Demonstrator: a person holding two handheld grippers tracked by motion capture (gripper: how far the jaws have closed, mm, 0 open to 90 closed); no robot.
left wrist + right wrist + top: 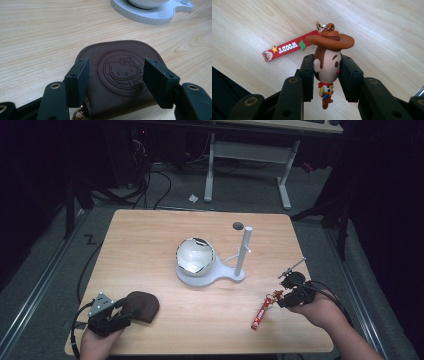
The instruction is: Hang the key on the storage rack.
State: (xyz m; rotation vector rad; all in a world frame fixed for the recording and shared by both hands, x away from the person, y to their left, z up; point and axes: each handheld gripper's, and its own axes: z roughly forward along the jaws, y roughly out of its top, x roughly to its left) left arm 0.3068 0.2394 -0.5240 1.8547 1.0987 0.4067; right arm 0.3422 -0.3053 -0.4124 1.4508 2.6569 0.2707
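Observation:
A Woody figure keychain [327, 63] with a brown hat hangs above the table, and my right gripper [327, 65] is shut on its head. Its red strap [287, 48] trails down to the wood. In the high view this gripper [287, 296] is at the table's right front, with the red strap [260, 312] slanting toward the front edge. A brown leather pouch [120, 72] with an embossed cat face lies flat at the front left. My left gripper [116, 73] stands open over it, one jaw on each side of the emblem. From above, the left gripper [120, 312] meets the pouch [144, 306].
A white stand [212, 276] sits mid-table, carrying a shiny round bowl [195, 256] and an upright post [243, 247] with small side pegs. Its base [150, 15] lies beyond the pouch. A dark hole [238, 225] marks the tabletop behind the post. Cables cross the floor.

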